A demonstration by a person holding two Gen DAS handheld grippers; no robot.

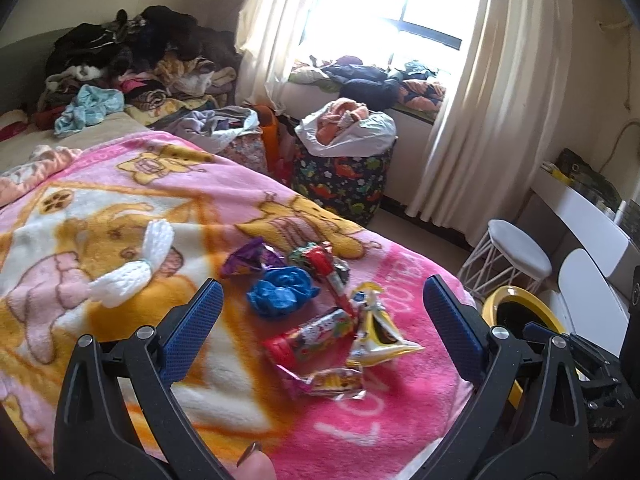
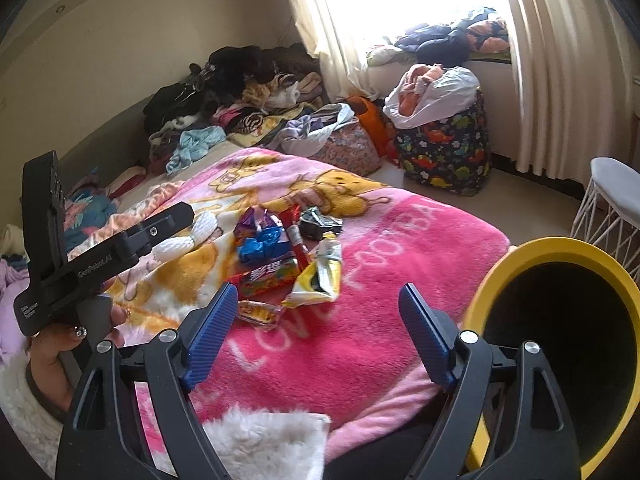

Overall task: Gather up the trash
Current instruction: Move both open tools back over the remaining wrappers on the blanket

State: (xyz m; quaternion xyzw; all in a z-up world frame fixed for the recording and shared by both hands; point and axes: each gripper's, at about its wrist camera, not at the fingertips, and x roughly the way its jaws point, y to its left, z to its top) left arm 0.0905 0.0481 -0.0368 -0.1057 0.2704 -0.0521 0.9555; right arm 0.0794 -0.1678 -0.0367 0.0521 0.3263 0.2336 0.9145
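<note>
Your left gripper [image 1: 322, 304] hangs above the bed with its blue-padded fingers spread wide and nothing between them. Below it, on the pink cartoon blanket [image 1: 400, 420], lies the trash — a loose cluster of wrappers near the bed's edge. You can pick out a purple wrapper [image 1: 248, 258] at the far side, a crumpled blue wrapper [image 1: 282, 292] just beside it, a long red wrapper [image 1: 308, 334] nearer you, a yellow and white packet [image 1: 374, 330] touching its right end, and a small flat candy wrapper [image 1: 338, 382] closest of all. A white knitted bow [image 1: 134, 262] sits apart from them, off to the left on the blanket.

Your right gripper [image 2: 316, 322] is also spread wide and empty, held over the pink part of the blanket short of the same pile; the small candy wrapper [image 2: 258, 312] lies just past its left finger. To its right, close by, the yellow-rimmed bin [image 2: 540, 248] tilts its dark mouth toward you. Your left hand [image 2: 76, 332] shows at the left of this view, wrapped around the handle of the other tool.

Farther back — a heap of clothes [image 1: 132, 56] at the head of the bed, a dinosaur-print bag [image 1: 344, 182] on the floor under the window, and a white stool [image 1: 516, 254] beside the curtain.
</note>
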